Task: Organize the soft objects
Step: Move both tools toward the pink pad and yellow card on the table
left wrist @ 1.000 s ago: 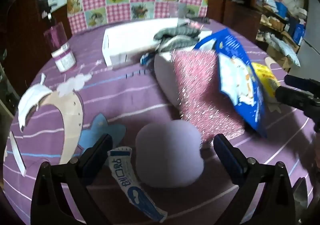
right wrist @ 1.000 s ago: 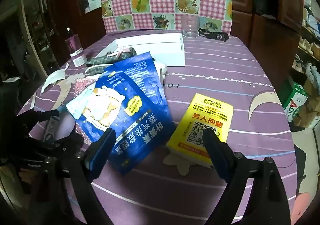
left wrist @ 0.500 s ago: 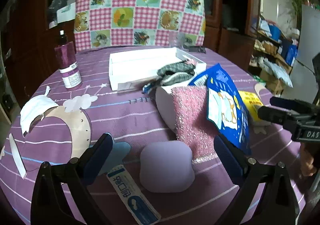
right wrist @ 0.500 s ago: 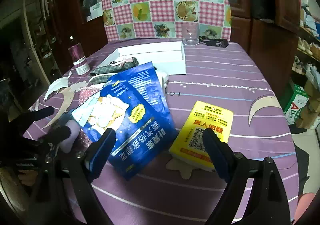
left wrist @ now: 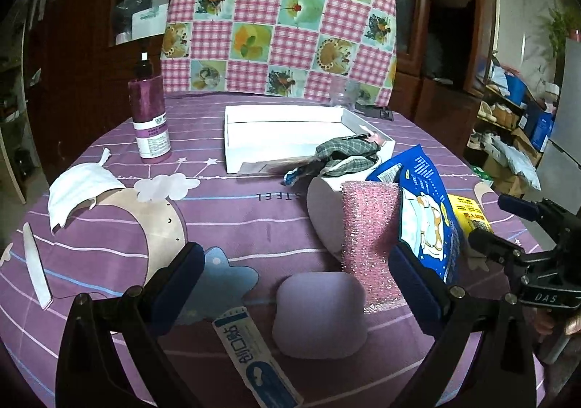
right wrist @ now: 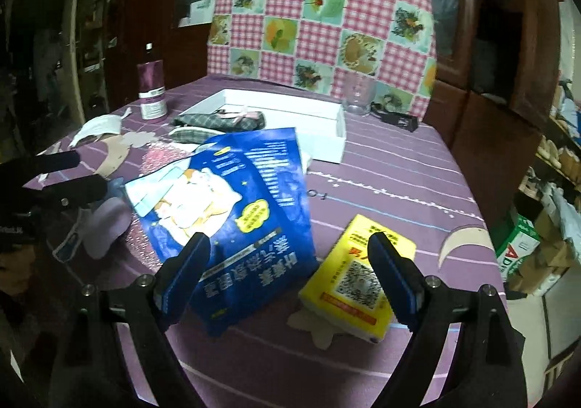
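Purple cloth covers the round table (left wrist: 254, 212) we work over. Our left gripper (left wrist: 294, 284) hovers with jaws spread wide and empty, the lilac sponge pad (left wrist: 319, 313) lying between them near the table's near edge, touching neither. Just beside it stands a pink glitter sponge (left wrist: 368, 233). Our right gripper (right wrist: 290, 262) is likewise wide and empty, above the blue pouch (right wrist: 239, 204) and yellow packet (right wrist: 359, 273). The white tray (left wrist: 290, 132) sits toward the far edge.
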### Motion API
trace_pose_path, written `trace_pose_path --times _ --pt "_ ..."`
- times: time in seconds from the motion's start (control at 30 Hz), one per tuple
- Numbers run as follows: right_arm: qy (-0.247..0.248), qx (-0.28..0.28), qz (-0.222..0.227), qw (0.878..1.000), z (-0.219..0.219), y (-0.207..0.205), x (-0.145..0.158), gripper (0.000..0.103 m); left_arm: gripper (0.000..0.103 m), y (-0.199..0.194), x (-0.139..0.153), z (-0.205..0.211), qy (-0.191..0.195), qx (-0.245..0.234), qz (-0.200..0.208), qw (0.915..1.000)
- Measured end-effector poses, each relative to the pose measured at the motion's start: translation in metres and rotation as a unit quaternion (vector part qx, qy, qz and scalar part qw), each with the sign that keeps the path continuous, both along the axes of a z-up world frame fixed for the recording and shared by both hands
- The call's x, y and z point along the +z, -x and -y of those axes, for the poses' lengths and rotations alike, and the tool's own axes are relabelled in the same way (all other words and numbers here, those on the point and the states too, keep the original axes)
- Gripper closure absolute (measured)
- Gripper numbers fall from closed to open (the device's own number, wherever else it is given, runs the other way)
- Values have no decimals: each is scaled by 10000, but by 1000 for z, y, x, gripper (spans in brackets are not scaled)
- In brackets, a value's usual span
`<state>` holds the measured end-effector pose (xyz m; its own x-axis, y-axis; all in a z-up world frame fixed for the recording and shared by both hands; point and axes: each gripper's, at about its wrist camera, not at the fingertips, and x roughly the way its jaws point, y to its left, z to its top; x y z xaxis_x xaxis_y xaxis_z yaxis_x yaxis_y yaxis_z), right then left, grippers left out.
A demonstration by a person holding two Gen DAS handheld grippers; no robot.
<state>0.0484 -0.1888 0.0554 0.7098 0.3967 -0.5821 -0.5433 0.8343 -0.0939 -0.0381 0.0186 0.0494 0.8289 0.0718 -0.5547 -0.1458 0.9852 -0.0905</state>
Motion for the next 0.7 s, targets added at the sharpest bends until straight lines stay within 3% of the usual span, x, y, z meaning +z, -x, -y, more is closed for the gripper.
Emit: trace_pose_path --times 0.7 --pt "-201 183 -16 9996 2 3 2 14 0 0 -1 1 -160 97 -42 9998"
